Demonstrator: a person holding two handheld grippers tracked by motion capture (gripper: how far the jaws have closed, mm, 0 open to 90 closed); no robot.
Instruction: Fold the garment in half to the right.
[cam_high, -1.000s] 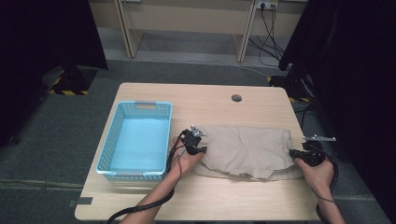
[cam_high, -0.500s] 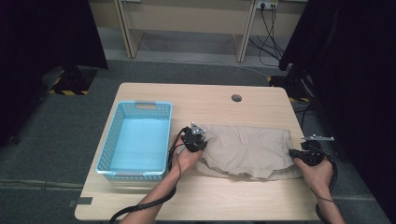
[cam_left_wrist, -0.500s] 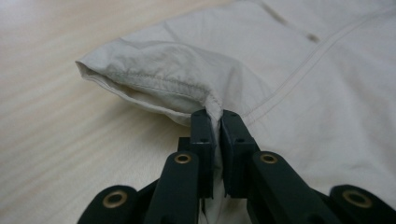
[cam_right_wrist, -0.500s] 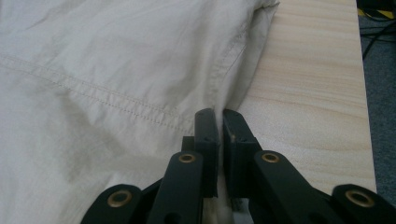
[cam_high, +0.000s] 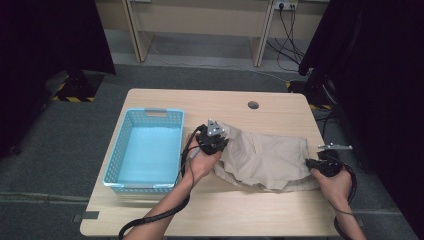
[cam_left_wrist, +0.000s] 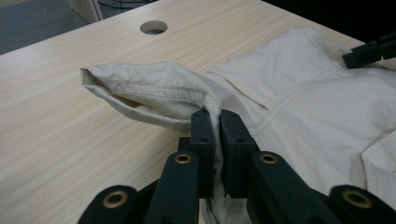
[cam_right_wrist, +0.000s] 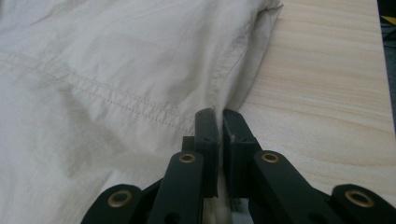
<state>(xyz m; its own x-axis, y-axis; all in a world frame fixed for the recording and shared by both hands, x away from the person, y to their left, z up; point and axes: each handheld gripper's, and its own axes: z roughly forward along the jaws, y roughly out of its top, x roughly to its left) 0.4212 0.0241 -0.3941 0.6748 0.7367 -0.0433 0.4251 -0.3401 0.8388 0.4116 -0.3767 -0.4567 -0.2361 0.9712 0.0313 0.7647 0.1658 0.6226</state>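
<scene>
Pale wood table (cam_high: 280, 102) is carrying one blue basket (cam_high: 145, 150) beside one beige garment (cam_high: 265, 160), nothing blocking either. Left gripper view: left gripper (cam_left_wrist: 218, 122), having just been closing, is pinching the garment's folded edge. Right gripper view: right gripper (cam_right_wrist: 219, 123) is clamping its seamed edge

Black jaws with brass rivets; black cables trail.
</scene>
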